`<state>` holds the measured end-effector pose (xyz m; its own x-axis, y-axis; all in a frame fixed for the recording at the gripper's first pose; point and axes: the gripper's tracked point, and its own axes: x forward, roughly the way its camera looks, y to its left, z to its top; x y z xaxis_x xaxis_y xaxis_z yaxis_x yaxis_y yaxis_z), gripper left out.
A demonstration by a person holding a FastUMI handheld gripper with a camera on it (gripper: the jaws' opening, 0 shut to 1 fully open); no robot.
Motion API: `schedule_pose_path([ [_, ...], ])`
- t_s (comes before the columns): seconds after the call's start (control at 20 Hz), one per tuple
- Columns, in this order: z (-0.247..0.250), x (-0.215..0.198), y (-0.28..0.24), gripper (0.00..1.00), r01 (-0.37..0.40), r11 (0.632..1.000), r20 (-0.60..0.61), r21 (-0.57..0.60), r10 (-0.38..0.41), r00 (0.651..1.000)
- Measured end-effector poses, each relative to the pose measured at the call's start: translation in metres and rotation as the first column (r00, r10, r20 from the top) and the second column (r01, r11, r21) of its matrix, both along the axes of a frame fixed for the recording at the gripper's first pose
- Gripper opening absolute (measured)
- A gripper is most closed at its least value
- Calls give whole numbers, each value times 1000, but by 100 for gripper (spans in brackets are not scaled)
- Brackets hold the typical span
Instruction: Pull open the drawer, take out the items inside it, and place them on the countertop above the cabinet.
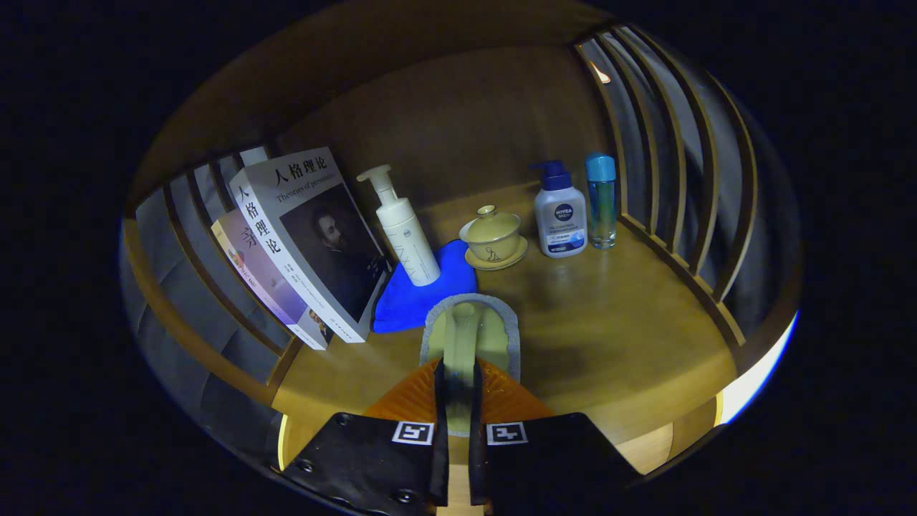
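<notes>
The gripper [458,401] is clenched on a sponge [469,331] that points straight ahead over the countertop [609,315], bare wood lying just beneath it.

The gripper [458,401] is clamped on a sponge [469,333] over the countertop [609,322]; bare wood lies open to lower right; books [301,244], pump bottle [405,229] and blue cloth [415,290] crowd the left; lidded cup [493,236], lotion bottle [560,215] and blue-capped bottle [602,201] block the upper centre; slatted rails [666,165] close both sides.
</notes>
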<state>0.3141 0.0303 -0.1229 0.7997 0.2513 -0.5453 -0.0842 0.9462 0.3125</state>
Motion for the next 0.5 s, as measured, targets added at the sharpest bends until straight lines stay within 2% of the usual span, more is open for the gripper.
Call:
schedule_pose_path([
  [0.35,-6,22,7,17,6,999,-19,32,-6,1000],
  [0.4,-10,23,7,22,4,999,-26,36,-3,1000],
  [0.5,-14,22,10,22,-10,999,-38,31,11,999],
])
